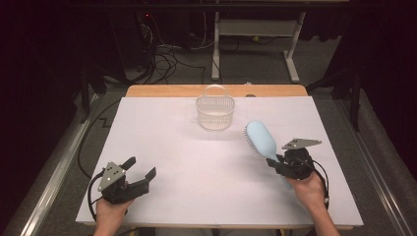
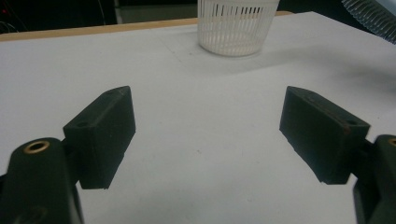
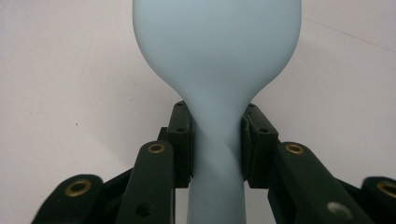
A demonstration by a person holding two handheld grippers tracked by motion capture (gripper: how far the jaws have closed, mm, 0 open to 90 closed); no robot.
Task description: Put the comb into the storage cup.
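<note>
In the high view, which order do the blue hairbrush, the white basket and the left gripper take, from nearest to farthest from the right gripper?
1. The blue hairbrush: clamped by its handle in the right gripper, head pointing up-left.
2. The white basket: at the far middle of the table, up-left of that gripper.
3. The left gripper: at the near left of the table, jaws open.

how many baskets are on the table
1: a white slatted plastic basket at the far middle of the white table, ahead and left of the blue hairbrush held in the right tongs.
</note>
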